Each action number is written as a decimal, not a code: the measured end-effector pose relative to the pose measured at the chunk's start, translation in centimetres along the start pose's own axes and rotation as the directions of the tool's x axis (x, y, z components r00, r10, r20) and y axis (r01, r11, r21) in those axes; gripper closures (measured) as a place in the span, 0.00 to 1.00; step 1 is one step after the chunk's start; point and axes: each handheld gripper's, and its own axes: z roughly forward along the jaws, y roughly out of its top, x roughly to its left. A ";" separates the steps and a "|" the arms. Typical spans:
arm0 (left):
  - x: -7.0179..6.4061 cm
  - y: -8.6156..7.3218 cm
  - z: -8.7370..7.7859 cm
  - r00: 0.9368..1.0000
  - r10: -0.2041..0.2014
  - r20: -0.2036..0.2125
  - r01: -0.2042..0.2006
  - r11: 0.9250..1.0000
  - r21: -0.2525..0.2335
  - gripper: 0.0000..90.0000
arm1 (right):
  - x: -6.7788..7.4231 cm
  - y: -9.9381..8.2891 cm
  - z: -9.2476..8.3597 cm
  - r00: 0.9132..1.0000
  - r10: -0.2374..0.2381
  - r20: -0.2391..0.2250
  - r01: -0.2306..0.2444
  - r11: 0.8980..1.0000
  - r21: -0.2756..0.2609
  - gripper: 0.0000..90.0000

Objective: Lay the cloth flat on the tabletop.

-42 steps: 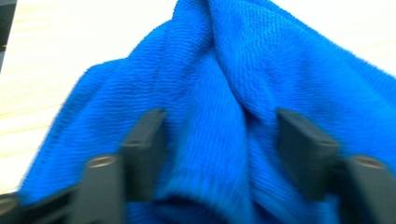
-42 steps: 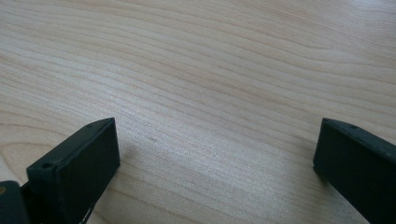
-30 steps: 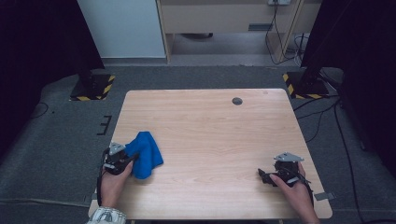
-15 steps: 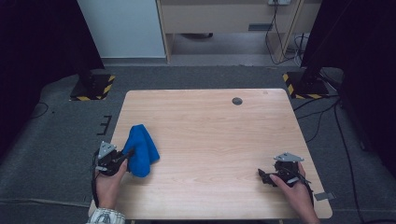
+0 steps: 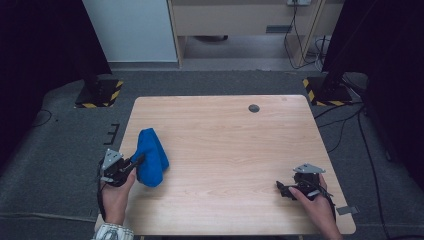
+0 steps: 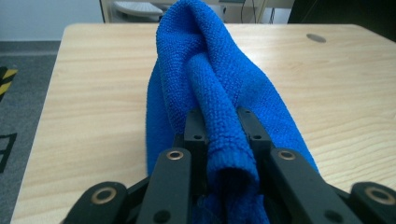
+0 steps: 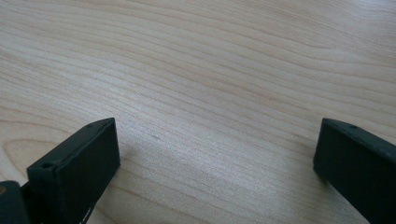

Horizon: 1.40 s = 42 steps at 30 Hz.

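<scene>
A blue terry cloth (image 5: 151, 155) stands bunched in a tall fold near the left edge of the wooden table (image 5: 230, 145). My left gripper (image 5: 135, 164) is shut on its near hem. In the left gripper view the two black jaws pinch a rolled edge of the blue cloth (image 6: 219, 84), which rises away from them over the tabletop. My right gripper (image 5: 281, 187) rests low at the table's front right corner, held by a hand. In the right gripper view its jaws stand far apart with only bare table (image 7: 210, 84) between them, so this right gripper (image 7: 217, 140) is open.
A small dark round grommet (image 5: 254, 108) sits in the tabletop near the far edge. Black stands with yellow-black striped feet (image 5: 99, 95) flank the table on grey carpet. Cables (image 5: 345, 125) trail on the floor at the right. A white cabinet stands beyond the far edge.
My left gripper has moved left and lifted a little with the cloth's edge, pulling the cloth from a spread heap into a taller, narrower fold. The right gripper has stayed put.
</scene>
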 end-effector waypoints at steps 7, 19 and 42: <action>-0.5 2.3 -0.9 1.000 0.026 -0.002 -0.026 0.999 -0.022 0.85 | 0.0 0.0 0.0 1.000 0.000 0.000 0.000 1.000 0.000 0.01; -2.7 4.7 0.8 0.995 0.085 0.052 -0.086 0.996 0.017 0.85 | 0.0 0.0 0.0 1.000 0.000 0.000 0.000 1.000 0.000 0.01; -8.8 6.8 4.8 0.972 0.193 0.130 -0.203 0.977 0.066 0.85 | 0.0 0.0 0.0 1.000 -0.001 -0.002 0.001 1.000 0.000 0.01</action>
